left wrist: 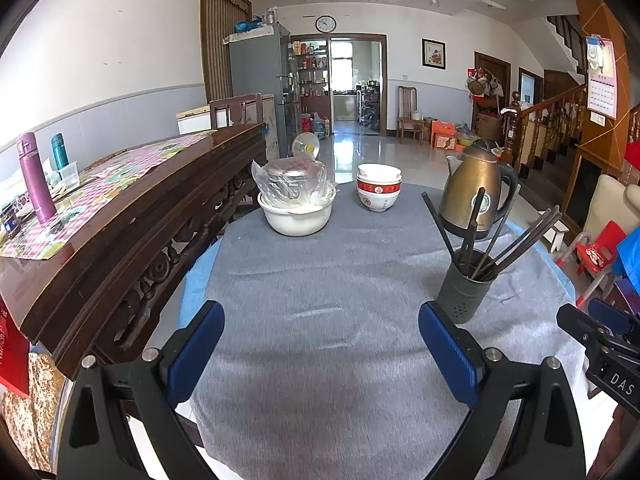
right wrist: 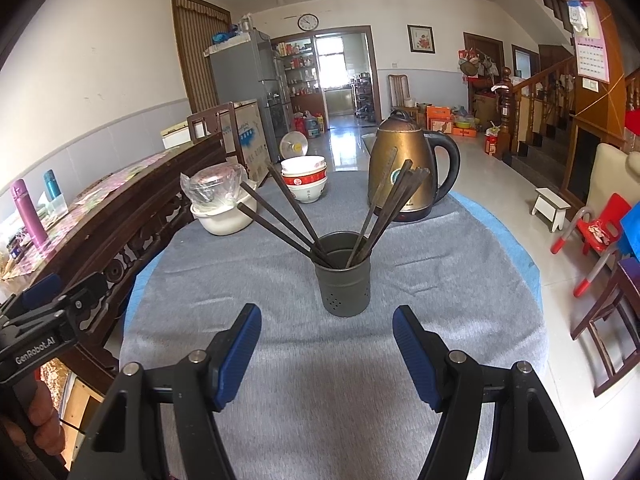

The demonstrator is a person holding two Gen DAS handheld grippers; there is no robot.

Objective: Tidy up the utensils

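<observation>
Left gripper (left wrist: 321,354), right gripper (right wrist: 327,354): black plastic frames, ribbed blue pads, silver pivot screws, white "GenRobot.AI" and "DAS" lettering.

Desk cover: a grey cloth (right wrist: 336,392) spreads over my desk, with a blue layer showing at its edges.
Kettle: a brass-coloured kettle (right wrist: 404,168) with a black handle stands upright at the far side of the cloth.
Bowls: a stack of white bowls (right wrist: 304,182), one banded in red, sits left of the kettle.
Basin: a white basin (left wrist: 297,216) holds a pot wrapped in clear plastic, left of the bowls.
Sideboard: a dark carved sideboard (left wrist: 132,232) runs along my left, carrying a purple flask (left wrist: 35,176) and a teal flask (left wrist: 59,151).
Wall: a round clock (left wrist: 325,24) hangs above the doorway.
</observation>
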